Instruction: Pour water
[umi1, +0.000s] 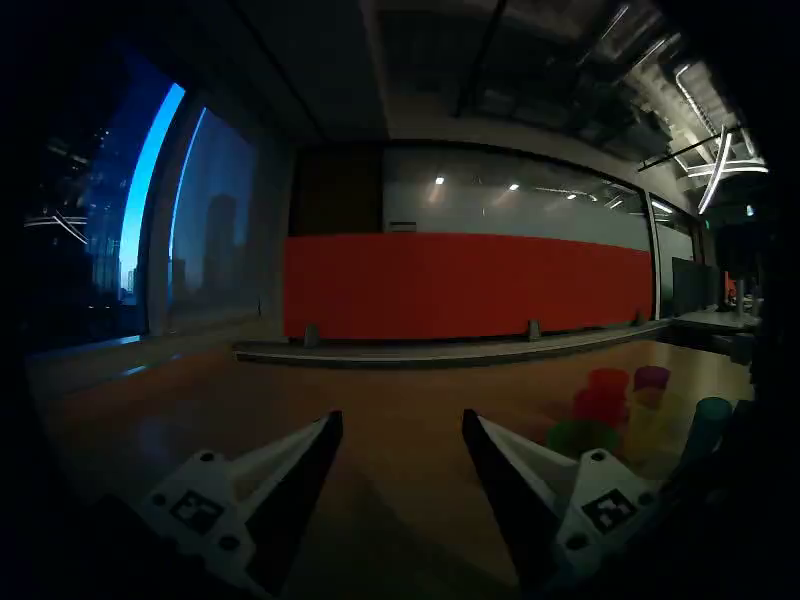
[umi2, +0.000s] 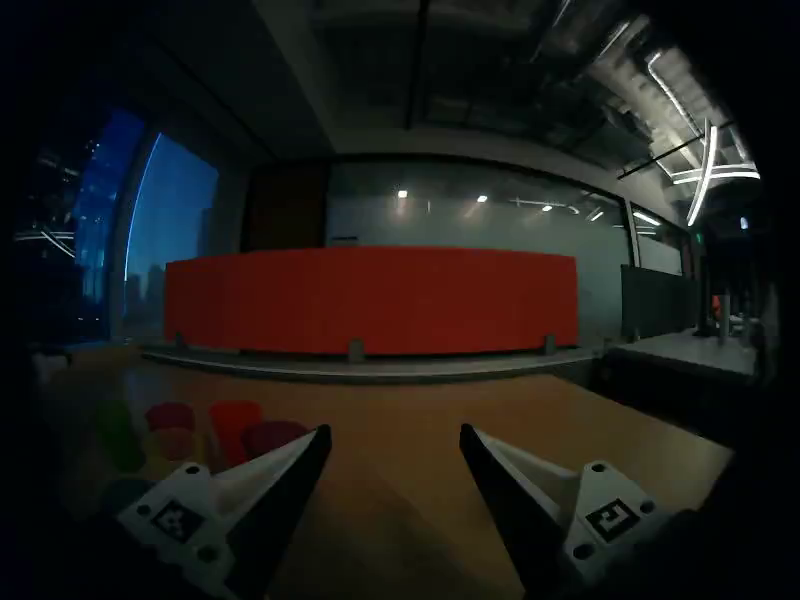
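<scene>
Both grippers hover over a wooden table in a dim room. In the left gripper view my left gripper (umi1: 402, 420) is open, nothing between its fingers. A cluster of coloured plastic cups sits to its right: a red cup (umi1: 606, 392), a purple cup (umi1: 651, 379), a green cup (umi1: 580, 438), a yellow cup (umi1: 650, 425) and a teal cup (umi1: 708, 425). In the right gripper view my right gripper (umi2: 395, 432) is open and empty too. The same cups stand to its left, with a red cup (umi2: 234, 424) and a dark red cup (umi2: 171, 415) nearest the left finger.
A red partition panel (umi1: 465, 285) runs along the table's far edge (umi2: 360, 375). Large windows (umi1: 150, 230) with a night skyline fill the left side. A darker desk (umi2: 690, 355) stands at the right. Bare wood lies ahead of both grippers.
</scene>
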